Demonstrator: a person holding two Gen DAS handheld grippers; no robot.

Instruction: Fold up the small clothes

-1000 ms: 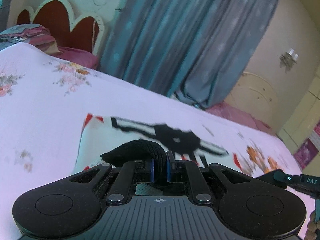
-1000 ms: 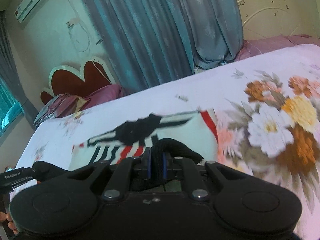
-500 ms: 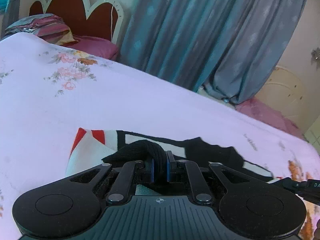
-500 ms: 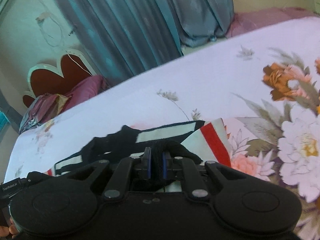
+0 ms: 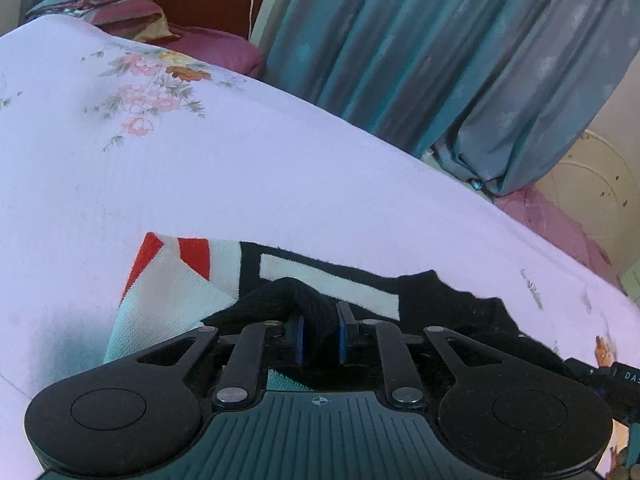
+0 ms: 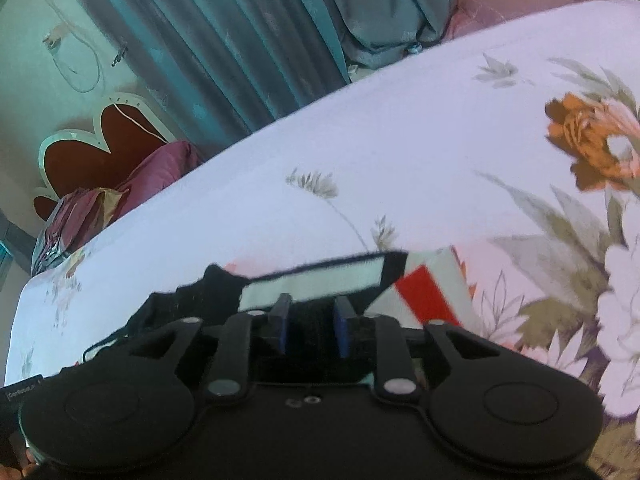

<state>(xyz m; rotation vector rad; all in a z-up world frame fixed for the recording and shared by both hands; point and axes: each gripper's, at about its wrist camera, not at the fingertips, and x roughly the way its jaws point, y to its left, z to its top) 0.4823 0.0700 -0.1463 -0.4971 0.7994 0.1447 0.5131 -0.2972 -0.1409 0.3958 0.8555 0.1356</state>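
A small knit garment (image 5: pixel 328 280), white with black and red stripes and a black hem, lies on the floral bedsheet (image 5: pixel 200 168). My left gripper (image 5: pixel 320 330) is shut on a bunched fold of its black hem, just above the garment's far edge. In the right wrist view the same garment (image 6: pixel 320 280) lies under my right gripper (image 6: pixel 310 326), whose blue pads stand a little apart with the black hem between them. The tip of the right gripper shows at the lower right of the left wrist view (image 5: pixel 612 376).
Teal curtains (image 5: pixel 440 60) hang behind the bed. A heart-shaped headboard (image 6: pixel 108 140) and maroon pillows (image 5: pixel 132 16) stand at the far end. Large printed flowers (image 6: pixel 592 152) cover the sheet to the right.
Both grippers moved forward and down over the garment, carrying the black hem toward its far edge. The right gripper's jaws have parted slightly.
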